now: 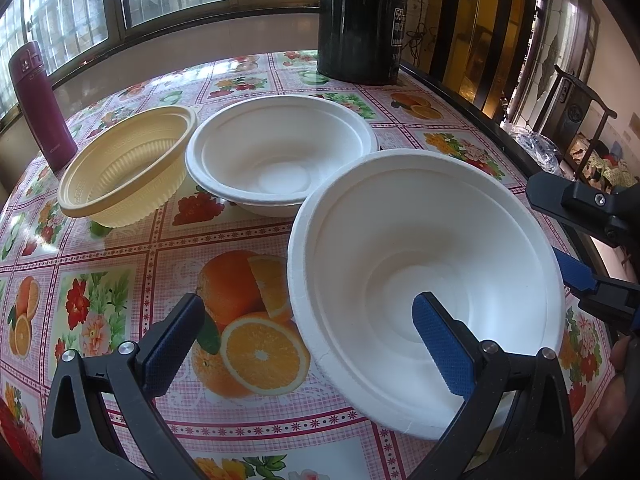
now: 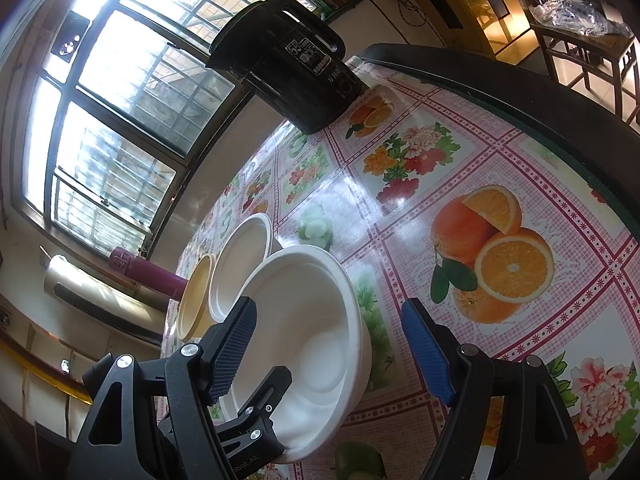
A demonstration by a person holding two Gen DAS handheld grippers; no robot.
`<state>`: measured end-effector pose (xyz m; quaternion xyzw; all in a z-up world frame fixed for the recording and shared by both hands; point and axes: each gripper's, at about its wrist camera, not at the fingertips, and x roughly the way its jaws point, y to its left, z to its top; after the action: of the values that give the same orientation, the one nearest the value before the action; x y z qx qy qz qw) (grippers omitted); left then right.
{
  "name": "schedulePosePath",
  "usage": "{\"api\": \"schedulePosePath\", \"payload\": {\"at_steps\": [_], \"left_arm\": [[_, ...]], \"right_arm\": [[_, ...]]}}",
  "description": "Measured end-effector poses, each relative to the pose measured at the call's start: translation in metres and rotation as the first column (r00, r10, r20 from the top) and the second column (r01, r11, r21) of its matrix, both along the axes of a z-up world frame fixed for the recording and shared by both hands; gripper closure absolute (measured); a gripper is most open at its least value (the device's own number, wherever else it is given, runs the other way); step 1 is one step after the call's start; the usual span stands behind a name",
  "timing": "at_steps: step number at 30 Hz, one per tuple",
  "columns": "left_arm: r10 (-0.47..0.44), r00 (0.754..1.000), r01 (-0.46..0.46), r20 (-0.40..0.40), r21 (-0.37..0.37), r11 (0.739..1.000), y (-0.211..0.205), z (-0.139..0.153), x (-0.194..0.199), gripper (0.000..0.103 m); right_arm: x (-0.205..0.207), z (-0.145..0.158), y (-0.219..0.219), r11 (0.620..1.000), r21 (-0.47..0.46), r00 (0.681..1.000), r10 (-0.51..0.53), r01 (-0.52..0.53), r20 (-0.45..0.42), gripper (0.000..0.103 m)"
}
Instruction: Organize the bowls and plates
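Three bowls stand on the table (image 1: 120, 240), and none is stacked in another yet.

From the left wrist view, the left tongs (image 1: 308, 340) are wide, and nothing is pressed between the pads. One pad reaches over the rim into the near white bowl (image 1: 400, 248); the other pad is outside it, above the cloth with the orange print. This bowl looks tilted, with its far rim leaning on the second white bowl (image 1: 280, 152), which stands further ahead of the tongs. Just to the left of that one is the yellow bowl (image 1: 124, 168), rim close to rim — whether they touch I cannot tell. Beyond them are a maroon flask (image 1: 40, 108) and a black kettle (image 1: 360, 20). The right tongs (image 1: 580, 240) come in from the right edge, near the far side of the tilted bowl.

From the right wrist view, the right tongs (image 2: 328, 344) are also wide and hold nothing. Their left pad is over the near white bowl (image 2: 312, 320), and the right pad is over bare tablecloth. The second white bowl (image 2: 244, 264) and the yellow bowl (image 2: 196, 300) lie ahead, in one row.

I judge the organizing is at its beginning — nesting the white bowls and placing the yellow one are left.
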<state>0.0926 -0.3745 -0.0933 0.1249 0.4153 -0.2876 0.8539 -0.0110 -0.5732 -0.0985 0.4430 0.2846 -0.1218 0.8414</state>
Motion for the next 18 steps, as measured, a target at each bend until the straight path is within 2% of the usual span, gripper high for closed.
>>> {"api": "schedulePosePath", "payload": {"at_steps": [18], "left_arm": [[-0.004,1.000,0.004,-0.009,0.012,1.000,-0.0011,-0.0044,0.0000,0.000]], "right_arm": [[-0.0009,-0.0010,0.0008,1.000,0.008,1.000,0.004,-0.004,0.001,0.025]]}}
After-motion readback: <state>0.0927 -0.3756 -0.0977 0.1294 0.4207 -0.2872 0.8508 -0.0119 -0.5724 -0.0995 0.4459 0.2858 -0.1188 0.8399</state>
